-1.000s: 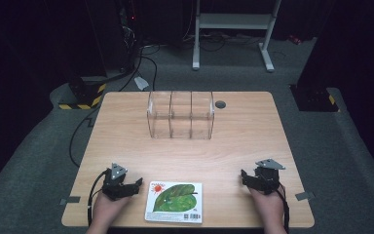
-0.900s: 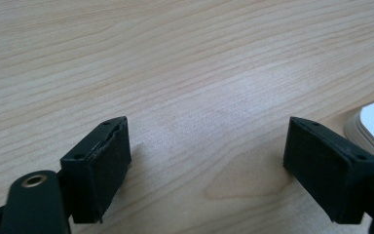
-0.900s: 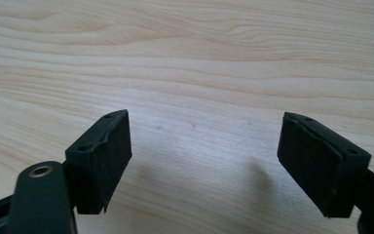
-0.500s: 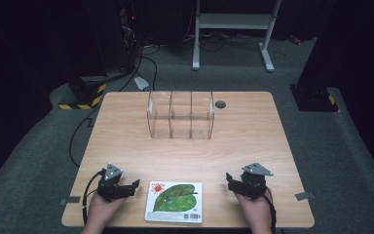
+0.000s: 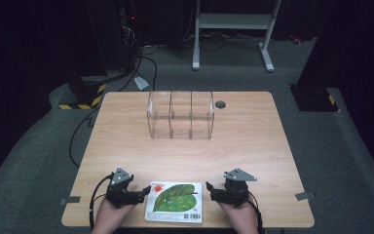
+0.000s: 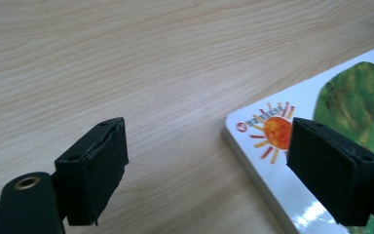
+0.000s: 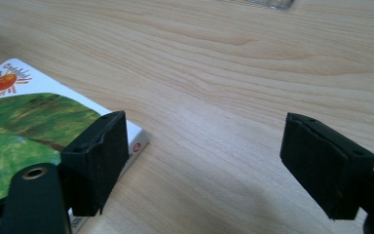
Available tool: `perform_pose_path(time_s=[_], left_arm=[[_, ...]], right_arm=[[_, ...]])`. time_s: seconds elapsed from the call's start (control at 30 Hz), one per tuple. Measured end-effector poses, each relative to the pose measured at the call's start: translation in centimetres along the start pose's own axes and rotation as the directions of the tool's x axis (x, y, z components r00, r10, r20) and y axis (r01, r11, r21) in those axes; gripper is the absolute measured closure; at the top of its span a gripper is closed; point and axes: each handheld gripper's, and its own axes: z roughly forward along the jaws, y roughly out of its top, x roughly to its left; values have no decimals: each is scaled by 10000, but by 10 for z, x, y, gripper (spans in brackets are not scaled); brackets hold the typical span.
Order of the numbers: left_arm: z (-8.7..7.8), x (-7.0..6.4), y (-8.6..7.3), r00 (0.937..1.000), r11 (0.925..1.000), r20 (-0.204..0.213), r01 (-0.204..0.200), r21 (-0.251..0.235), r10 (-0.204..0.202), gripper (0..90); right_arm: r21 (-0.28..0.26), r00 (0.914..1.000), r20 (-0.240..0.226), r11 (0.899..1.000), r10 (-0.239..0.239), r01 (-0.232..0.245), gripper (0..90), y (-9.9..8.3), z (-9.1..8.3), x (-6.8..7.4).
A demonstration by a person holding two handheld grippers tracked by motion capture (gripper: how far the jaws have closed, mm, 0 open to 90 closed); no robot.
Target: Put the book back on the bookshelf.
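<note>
A white board book [image 5: 174,202] with a green leaf and an orange sun on its cover lies flat near the table's front edge. My left gripper [image 5: 144,193] rests at the book's left edge, open, jaws wide; in the left gripper view [image 6: 207,168] its right jaw overlaps the book [image 6: 292,161] near the sun. My right gripper [image 5: 209,191] sits at the book's right edge, open as well; in the right gripper view [image 7: 204,161] its left jaw stands over the book's corner [image 7: 39,117]. Nothing is held.
A clear plastic rack [image 5: 180,114] with three compartments stands upright at the middle back of the wooden table [image 5: 243,146]. A round cable hole [image 5: 219,104] lies to its right. Cables and a white stand sit on the dark floor beyond.
My right gripper has slid left across the table, from well right of the book to its right edge. My left gripper has stayed beside the book's left edge.
</note>
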Motion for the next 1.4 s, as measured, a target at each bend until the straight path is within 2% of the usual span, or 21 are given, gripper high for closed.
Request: perform_pose_path(time_s=[0.07, 0.17, 0.23, 0.33, 0.47, 0.53, 0.6, 0.7, 0.8, 0.87, 1.03, 1.07, 1.13, 1.27, 1.4], left_arm=[[1, -4, 0, 9998, 10000, 185, 77, 41, -78, 151], [3, -10, -1, 9992, 9999, 384, -58, 159, 51, 151], [5, -13, -3, 9978, 9997, 665, 61, 255, -78, 151], [9, -19, -5, 9950, 9988, 993, 59, 482, -106, 147], [9, -25, -5, 9949, 9986, 1004, -31, 529, -22, 147], [10, -27, -6, 9950, 9978, 995, 16, 656, -81, 147], [13, -28, -8, 9939, 9970, 1086, 126, 758, -208, 146], [16, -31, -9, 9938, 9955, 1112, -73, 944, -33, 146], [16, -32, -9, 9921, 9953, 1247, -30, 970, -92, 144], [16, -34, -9, 9908, 9954, 1350, -188, 941, 60, 163], [16, -37, -9, 9937, 9944, 1057, -467, 952, 365, 191], [16, -38, -9, 9942, 9943, 997, -494, 942, 399, 204], [16, -38, -10, 9949, 9941, 885, -568, 926, 486, 228], [17, -39, -10, 9965, 9955, 742, -455, 836, 393, 242], [17, -39, -10, 9971, 9964, 707, -323, 785, 268, 261]], right_arm=[[-21, 9999, -111, 10000, 35, -36, 186, 0, 0, 3], [86, 9987, -497, 9999, 74, -70, 194, -1, 2, 10], [212, 9972, -740, 9998, 73, -57, 205, -1, 4, 16], [249, 9957, -899, 9994, -237, 260, 211, -2, 6, 26], [500, 9931, -1152, 9984, -219, 278, 210, -4, 8, 38], [654, 9929, -1161, 9973, -255, 333, 210, -5, 10, 42], [888, 9916, -1286, 9958, -97, 213, 210, -6, 11, 45], [1095, 9907, -1358, 9938, -53, 203, 211, -7, 14, 47], [1335, 9893, -1457, 9907, -57, 254, 218, -8, 18, 51], [1446, 9887, -1487, 9887, -165, 382, 236, -9, 20, 53], [1520, 9887, -1502, 9881, 14, 217, 276, -10, 21, 54], [1448, 9887, -1499, 9890, -86, 306, 292, -10, 21, 53], [1511, 9887, -1498, 9884, 85, 144, 314, -10, 19, 53], [1531, 9897, -1433, 9881, 75, 147, 314, -10, 19, 54], [1378, 9912, -1316, 9898, -175, 358, 314, -9, 19, 54]])
